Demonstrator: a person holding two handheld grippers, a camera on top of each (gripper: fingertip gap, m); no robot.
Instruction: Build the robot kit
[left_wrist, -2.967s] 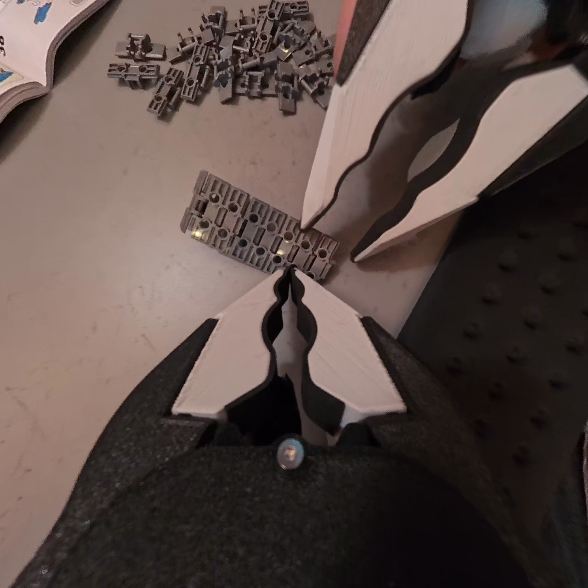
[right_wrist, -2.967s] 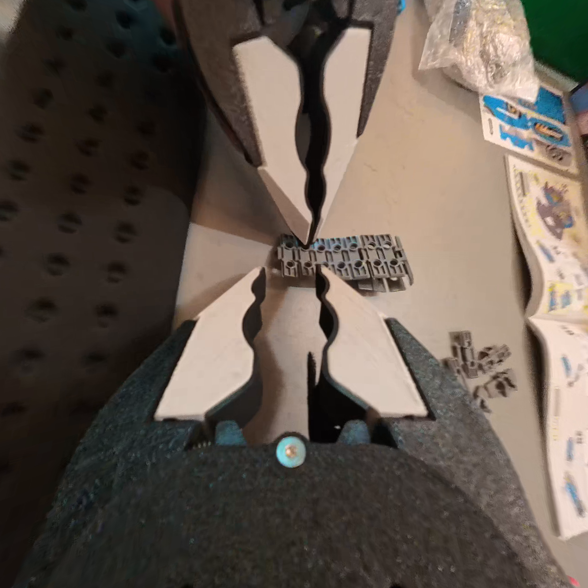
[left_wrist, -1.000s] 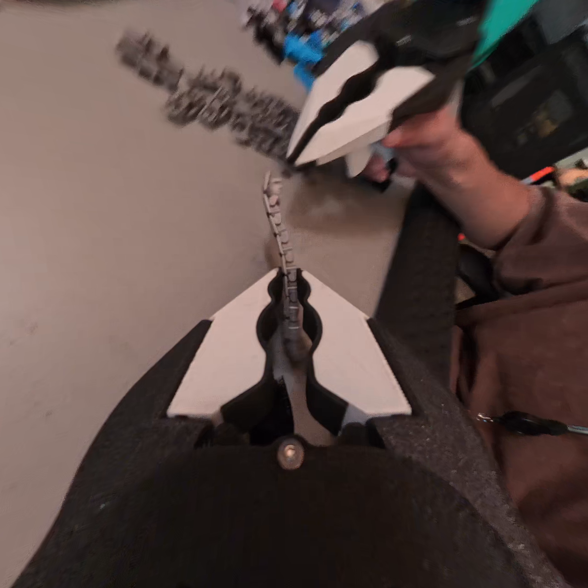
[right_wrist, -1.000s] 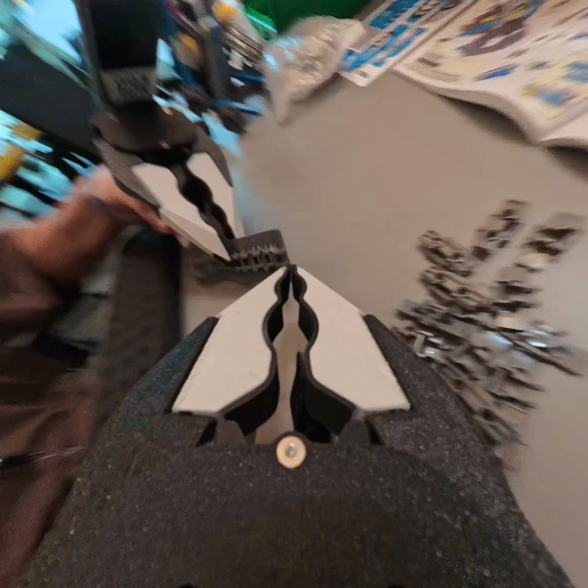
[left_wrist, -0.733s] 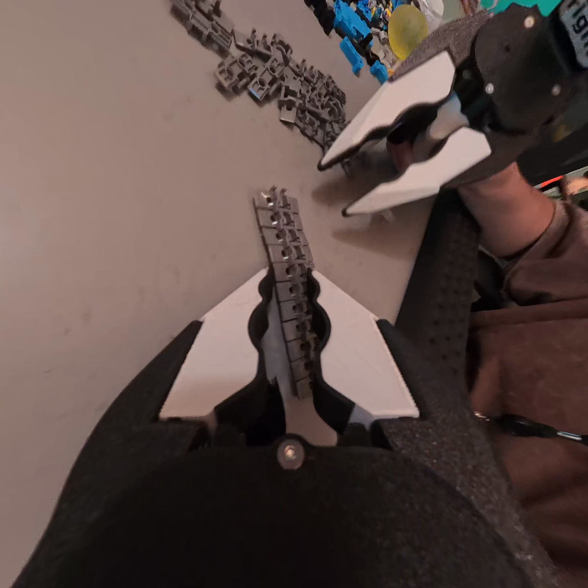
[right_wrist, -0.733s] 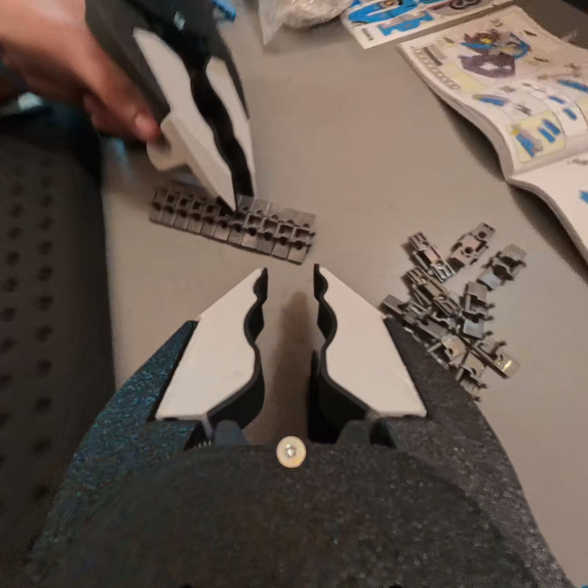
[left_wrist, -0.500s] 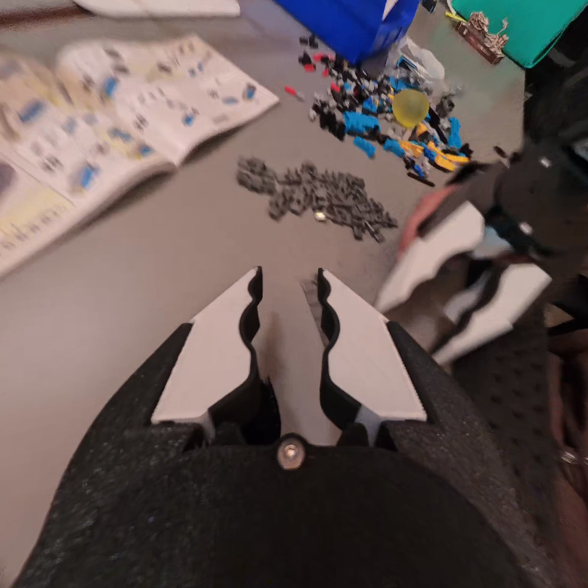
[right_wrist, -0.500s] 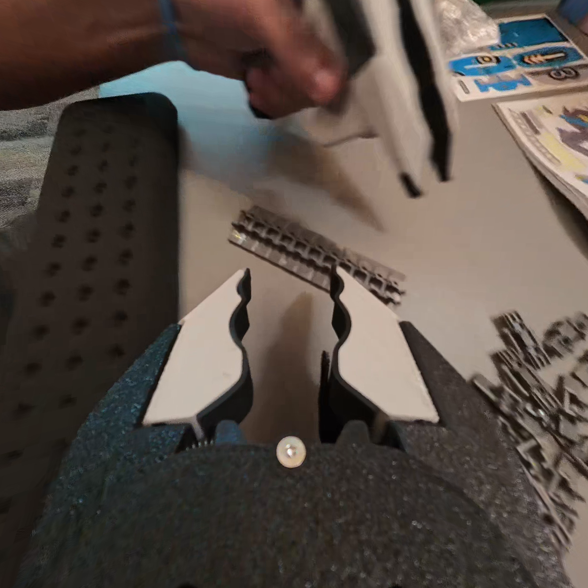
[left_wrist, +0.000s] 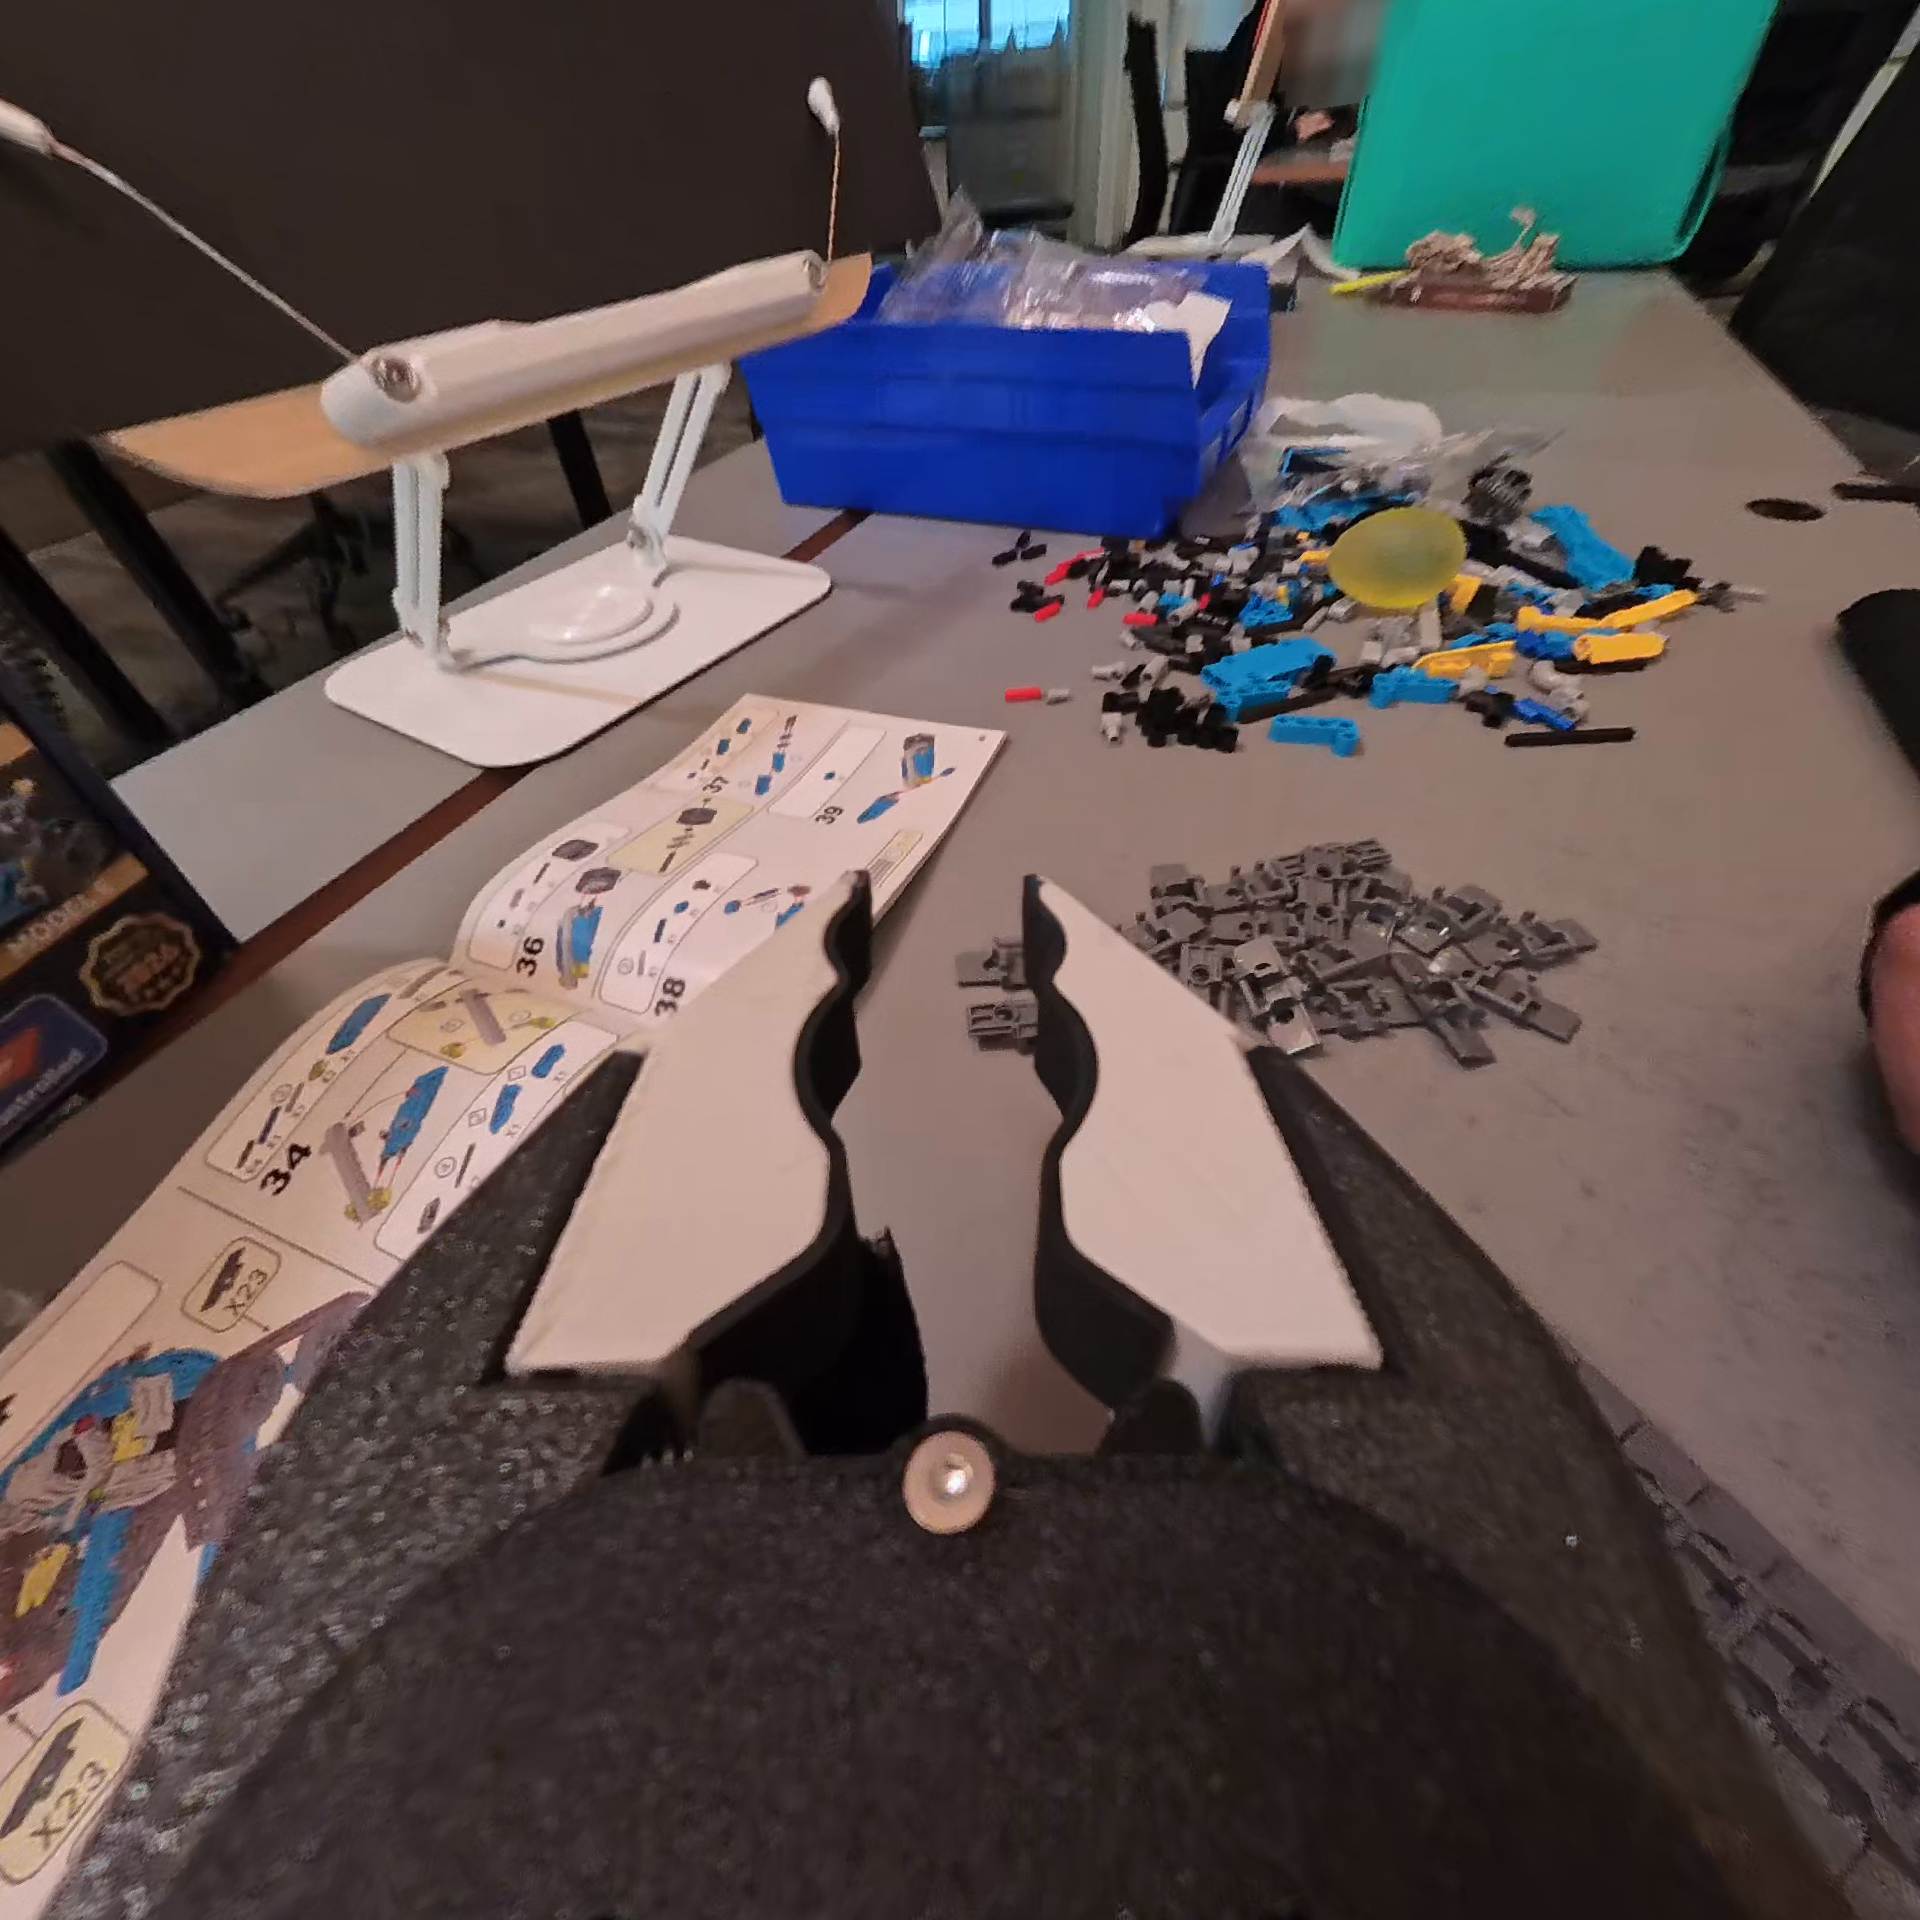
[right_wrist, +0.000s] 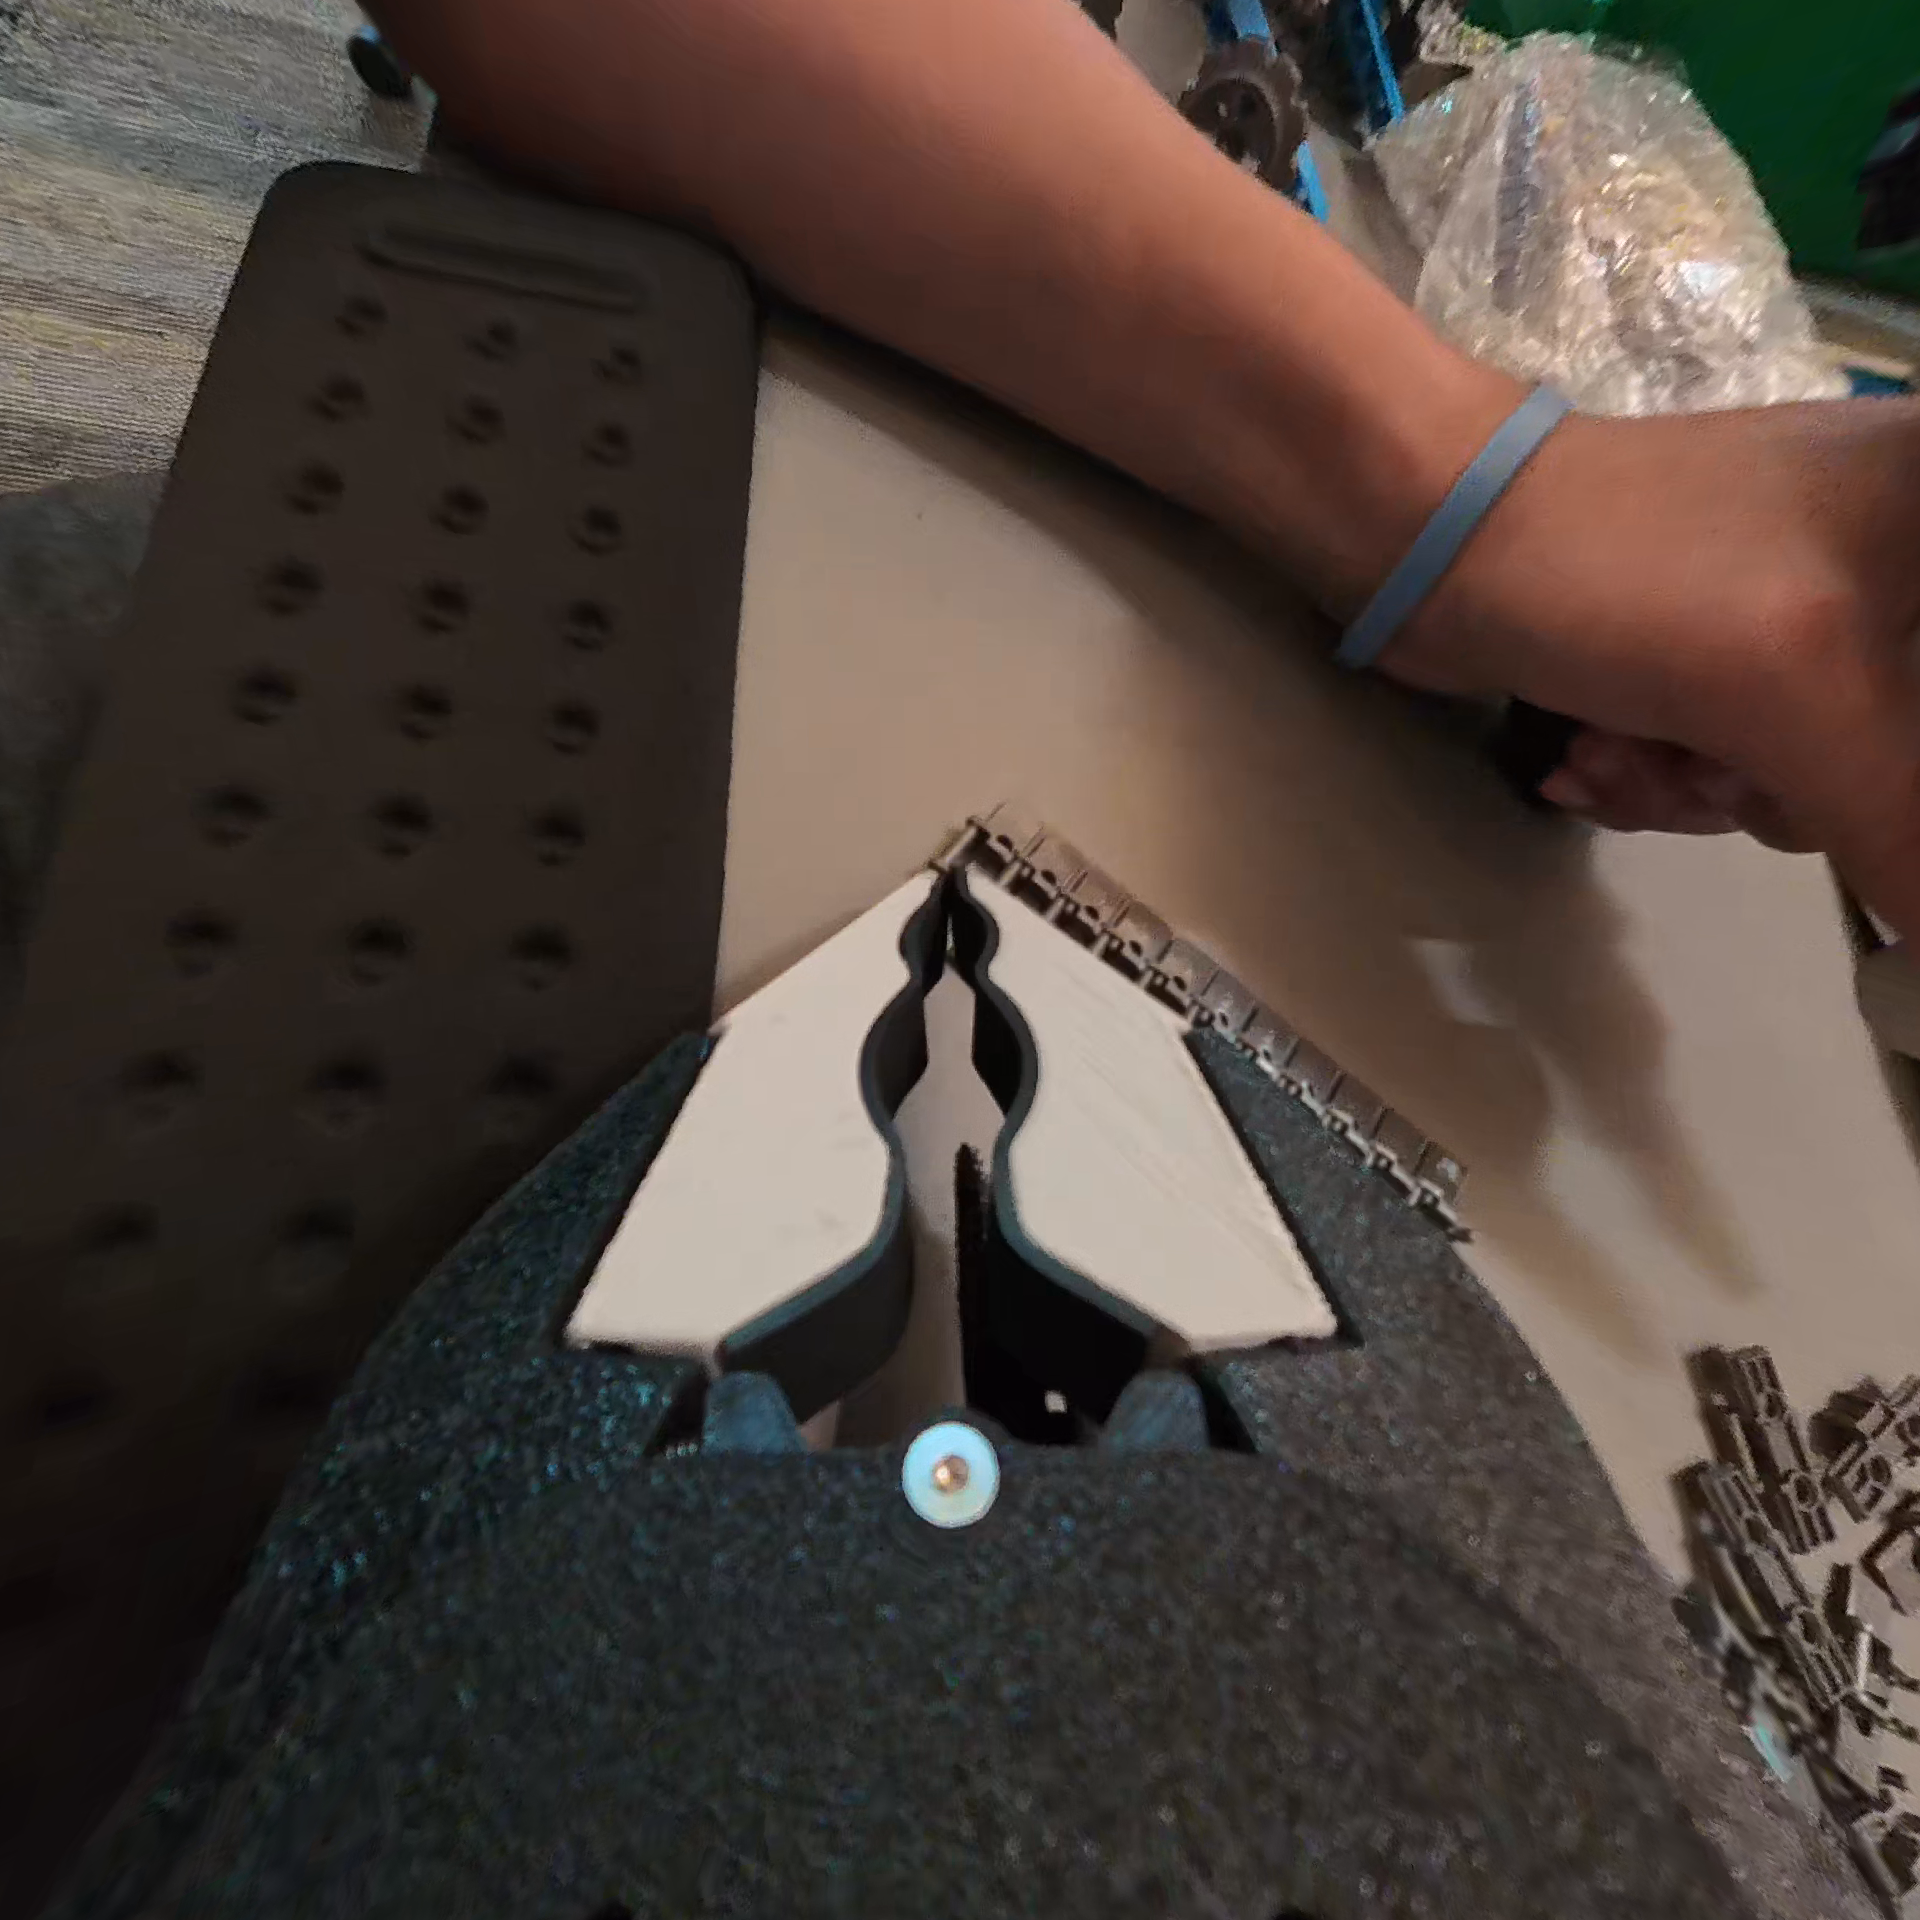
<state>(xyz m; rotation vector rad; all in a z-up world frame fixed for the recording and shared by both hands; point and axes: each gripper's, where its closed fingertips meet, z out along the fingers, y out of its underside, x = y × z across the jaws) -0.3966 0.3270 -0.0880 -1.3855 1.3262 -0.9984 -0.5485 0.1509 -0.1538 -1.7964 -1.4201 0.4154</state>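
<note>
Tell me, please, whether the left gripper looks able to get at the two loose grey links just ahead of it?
Probably yes: the left gripper is open, and the two loose grey links lie on bare table just beyond its tips, unobstructed.

Item count, by kind:

- Tongs: two sets, left tongs and right tongs.
- Open instruction booklet: one.
- Blue bin: one.
- White stand: one.
- Yellow translucent dome: one.
- Assembled grey link strip: one.
- Dimpled black pad: one.
- Separate grey links beside the grey pile: two.
- Loose-part piles: two, the grey pile and a mixed-colour pile; individual pieces too many to count.
</note>
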